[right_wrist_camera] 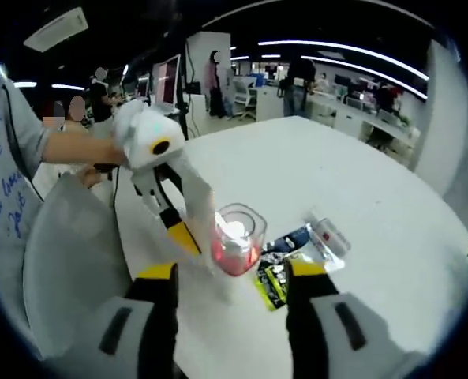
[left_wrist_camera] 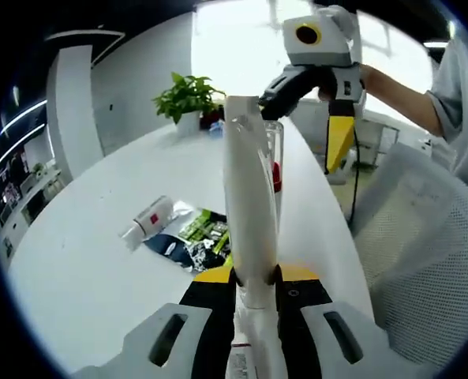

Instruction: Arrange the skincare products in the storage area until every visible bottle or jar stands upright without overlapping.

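A long white tube (left_wrist_camera: 249, 197) stands up between the jaws of my left gripper (left_wrist_camera: 255, 276), which is shut on it. Just behind the tube is a clear cup (left_wrist_camera: 275, 150) with something red inside. In the right gripper view the same tube (right_wrist_camera: 200, 213) slants down from the left gripper (right_wrist_camera: 178, 227), and its end meets the left side of the clear cup (right_wrist_camera: 245, 225), which holds a pink-red jar (right_wrist_camera: 234, 249). My right gripper (right_wrist_camera: 232, 272) is open just short of the cup and holds nothing; it also hangs above the table's far side (left_wrist_camera: 340, 138).
A small white tube with a red label (left_wrist_camera: 151, 219) and dark blue and green sachets (left_wrist_camera: 192, 241) lie flat on the white table (left_wrist_camera: 99, 260). A potted plant (left_wrist_camera: 188, 99) stands at the far edge. A mesh chair (left_wrist_camera: 423, 253) is beside the table, and a person's arm (left_wrist_camera: 399, 91) holds the right gripper.
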Demonstrator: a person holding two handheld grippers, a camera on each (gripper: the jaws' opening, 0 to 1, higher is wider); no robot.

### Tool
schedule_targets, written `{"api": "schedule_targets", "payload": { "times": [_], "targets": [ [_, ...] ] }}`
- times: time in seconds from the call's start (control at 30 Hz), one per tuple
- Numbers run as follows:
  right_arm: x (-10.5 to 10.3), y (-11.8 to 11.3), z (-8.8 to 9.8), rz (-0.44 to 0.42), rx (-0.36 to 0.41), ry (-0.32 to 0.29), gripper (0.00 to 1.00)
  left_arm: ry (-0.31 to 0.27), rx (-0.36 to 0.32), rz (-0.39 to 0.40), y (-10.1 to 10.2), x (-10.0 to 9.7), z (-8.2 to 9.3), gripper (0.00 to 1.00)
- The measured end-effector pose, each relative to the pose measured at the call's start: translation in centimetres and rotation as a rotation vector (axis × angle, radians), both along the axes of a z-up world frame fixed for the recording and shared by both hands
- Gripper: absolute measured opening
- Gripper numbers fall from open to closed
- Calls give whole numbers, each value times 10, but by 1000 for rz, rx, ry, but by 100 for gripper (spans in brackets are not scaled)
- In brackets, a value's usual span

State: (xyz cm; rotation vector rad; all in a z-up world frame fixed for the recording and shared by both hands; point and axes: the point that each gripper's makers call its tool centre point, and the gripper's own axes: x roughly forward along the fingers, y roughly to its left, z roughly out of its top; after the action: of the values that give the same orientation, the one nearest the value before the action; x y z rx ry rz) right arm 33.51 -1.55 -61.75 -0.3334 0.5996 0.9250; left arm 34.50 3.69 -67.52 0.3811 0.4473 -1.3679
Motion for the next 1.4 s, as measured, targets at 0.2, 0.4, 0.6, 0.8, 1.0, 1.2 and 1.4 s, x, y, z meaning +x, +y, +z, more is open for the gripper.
{"api": "schedule_targets", "payload": {
  "times": [0.2,0.4,0.6,0.8,1.0,1.2,1.4],
  "targets": [
    [-4,4,-10,-14,21,25,49,1,0,-1,-3,1,0,15],
    [-1,7,-20,-39,26,31,42,1,0,1,-5,1,0,15],
    [3,6,-26,-70,31,38,35,0,-2,5,-6,1,0,15],
    [8,4,-28,-95,31,40,29,-6,-2,3,-7,1,0,16],
    [9,3,-28,-102,35,46,28,-21,0,-15,-7,0,-1,16],
    [8,2,-29,-103,37,51,27,-22,8,-16,-7,0,-3,17],
    [8,2,-29,-103,35,52,27,-21,13,-21,-7,0,-2,16]
  ]
}}
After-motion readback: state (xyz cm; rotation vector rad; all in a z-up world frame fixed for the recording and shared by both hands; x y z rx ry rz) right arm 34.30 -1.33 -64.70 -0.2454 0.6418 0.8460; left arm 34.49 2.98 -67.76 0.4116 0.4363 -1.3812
